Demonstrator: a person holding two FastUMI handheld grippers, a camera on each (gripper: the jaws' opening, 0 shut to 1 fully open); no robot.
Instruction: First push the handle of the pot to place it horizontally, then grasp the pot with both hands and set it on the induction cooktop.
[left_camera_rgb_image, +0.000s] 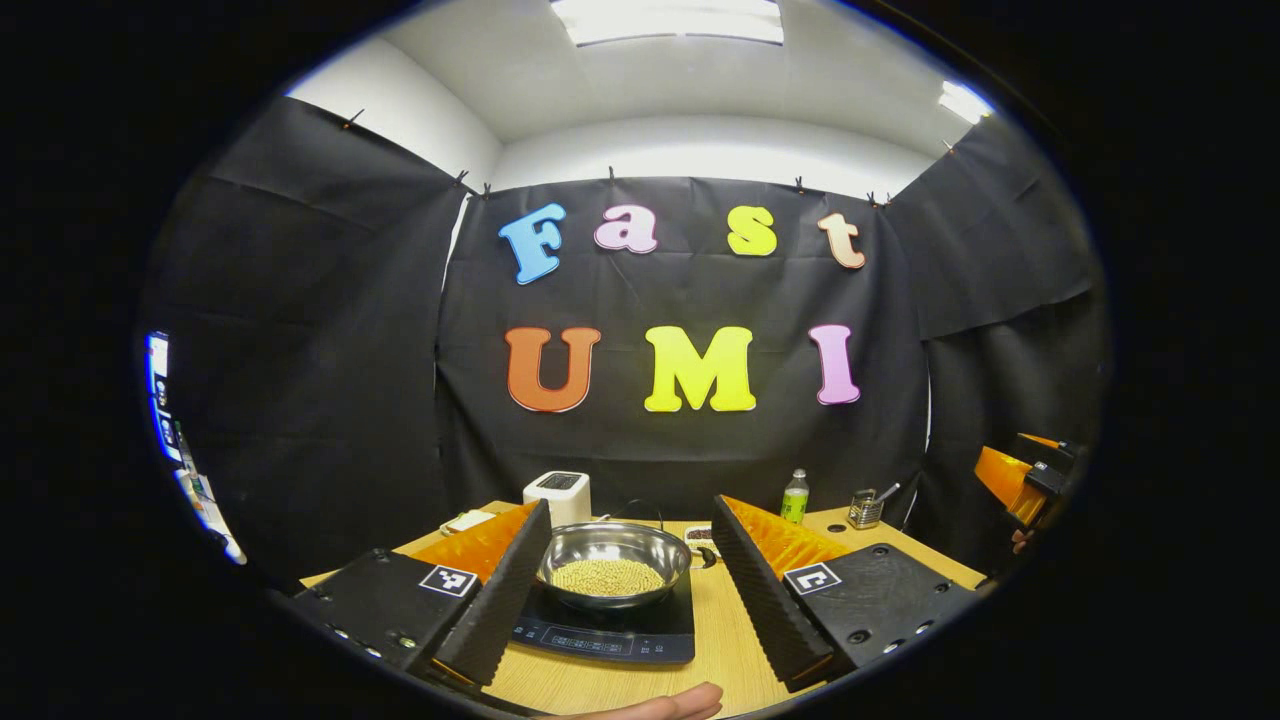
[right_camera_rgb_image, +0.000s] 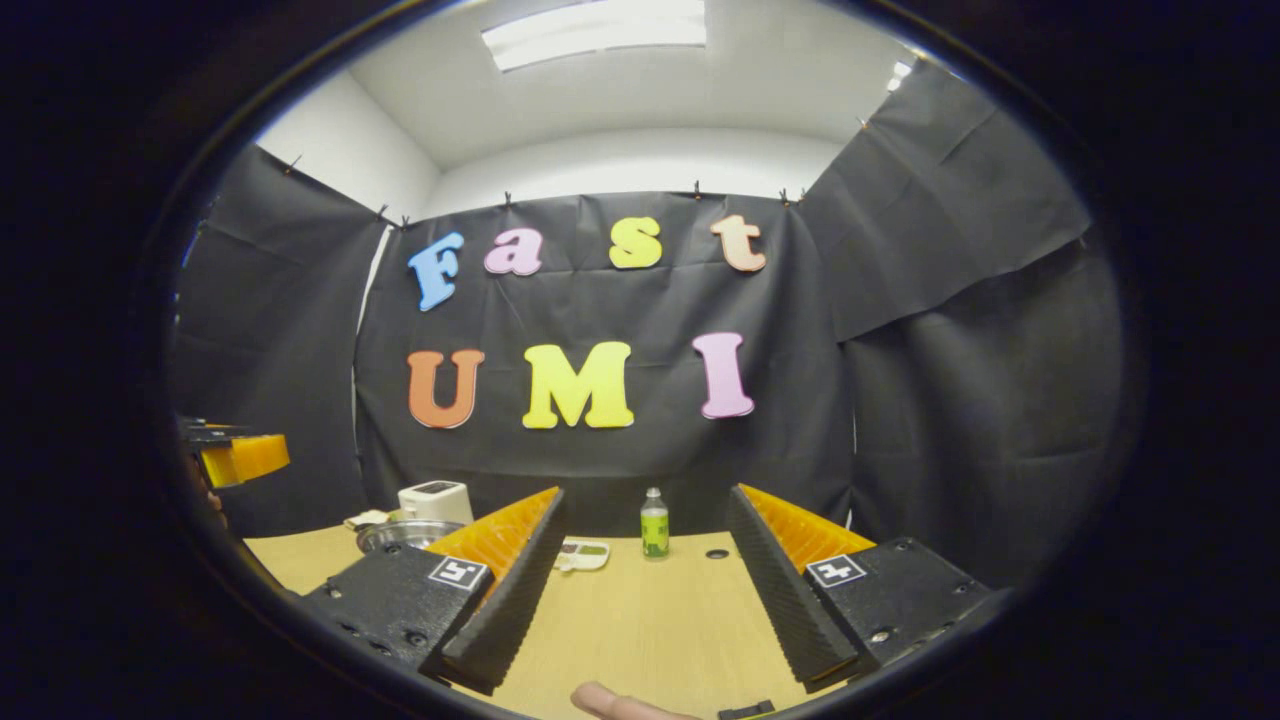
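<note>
The pot (left_camera_rgb_image: 613, 564) of beans sits on the cooktop (left_camera_rgb_image: 610, 625) at twelve o'clock from the left gripper (left_camera_rgb_image: 627, 590), fingers apart. Right gripper (right_camera_rgb_image: 640, 590) fingers apart over bare desk (right_camera_rgb_image: 640, 620). A careless nudge could spill beans.

Left gripper (left_camera_rgb_image: 630, 590) body: two dark block mounts, textured surface, small round screws along the lower edges.
Left gripper markings: one white square tag (left_camera_rgb_image: 447, 580) with a black pattern on each mount.
Finger (left_camera_rgb_image: 765, 585) faces: ribbed, sawtooth ridges.
Right gripper (right_camera_rgb_image: 645, 600) body: same dark mounts, screws, one square tag (right_camera_rgb_image: 836, 571) apiece.
Person: a bare fingertip (right_camera_rgb_image: 610, 703) at the bottom edge.
</note>
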